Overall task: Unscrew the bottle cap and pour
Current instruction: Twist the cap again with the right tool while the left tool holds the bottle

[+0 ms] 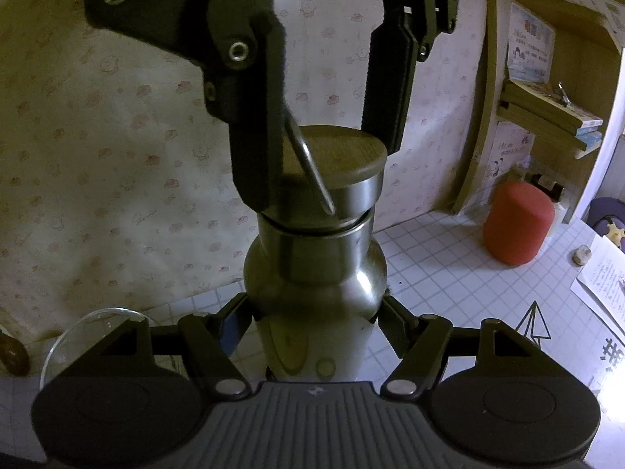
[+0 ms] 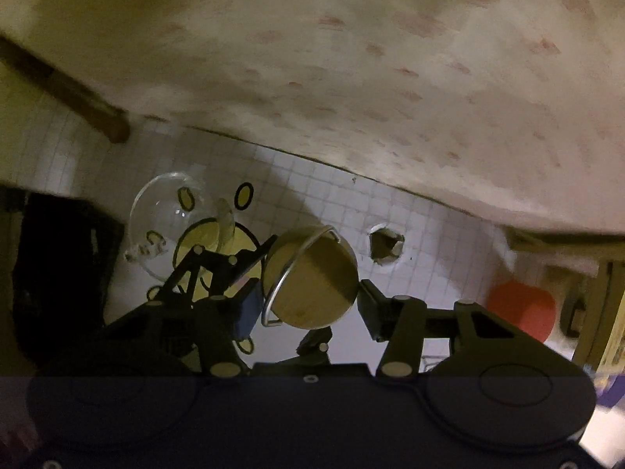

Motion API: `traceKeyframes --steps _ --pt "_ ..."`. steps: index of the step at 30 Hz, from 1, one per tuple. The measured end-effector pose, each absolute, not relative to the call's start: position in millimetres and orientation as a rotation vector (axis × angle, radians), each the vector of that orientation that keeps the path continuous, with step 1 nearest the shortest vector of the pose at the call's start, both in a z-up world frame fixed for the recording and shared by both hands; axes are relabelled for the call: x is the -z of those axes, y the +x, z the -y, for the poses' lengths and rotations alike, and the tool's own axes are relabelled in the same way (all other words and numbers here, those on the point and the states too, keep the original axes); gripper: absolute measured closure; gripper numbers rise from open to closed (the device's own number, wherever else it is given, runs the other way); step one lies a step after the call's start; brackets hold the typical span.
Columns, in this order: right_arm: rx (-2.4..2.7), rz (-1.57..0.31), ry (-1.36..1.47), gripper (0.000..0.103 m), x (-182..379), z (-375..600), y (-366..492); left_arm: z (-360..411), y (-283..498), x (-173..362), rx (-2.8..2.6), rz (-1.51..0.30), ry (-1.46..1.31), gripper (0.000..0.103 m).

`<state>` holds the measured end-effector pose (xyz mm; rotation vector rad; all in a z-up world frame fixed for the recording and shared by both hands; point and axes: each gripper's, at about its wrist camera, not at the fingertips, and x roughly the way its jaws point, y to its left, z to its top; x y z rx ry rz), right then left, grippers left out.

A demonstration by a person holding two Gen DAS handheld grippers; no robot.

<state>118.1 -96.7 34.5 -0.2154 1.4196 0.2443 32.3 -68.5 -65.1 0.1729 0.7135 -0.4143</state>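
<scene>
While the left gripper [image 1: 316, 312] clamps its fingers around the steel bottle [image 1: 316, 273] standing on the tiled surface [image 1: 449, 273], the right gripper [image 2: 308, 297] grips the bottle's wooden-topped cap [image 2: 312, 281], a glass bowl [image 2: 168, 219] just beside the bottle.
</scene>
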Motion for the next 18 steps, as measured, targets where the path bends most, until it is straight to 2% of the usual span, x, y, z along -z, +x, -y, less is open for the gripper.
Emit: traceKeyframes --steps 12,18 --pt "-0.512 -1.325 -0.635 0.049 -33.3 70.9 94.9 69.1 33.2 66.8 0.416 -0.716 0.172 0.034" --pt "-0.499 -1.352 -0.614 0.048 -33.6 70.9 97.7 72.5 32.1 67.9 0.417 -0.716 0.177 0.034"
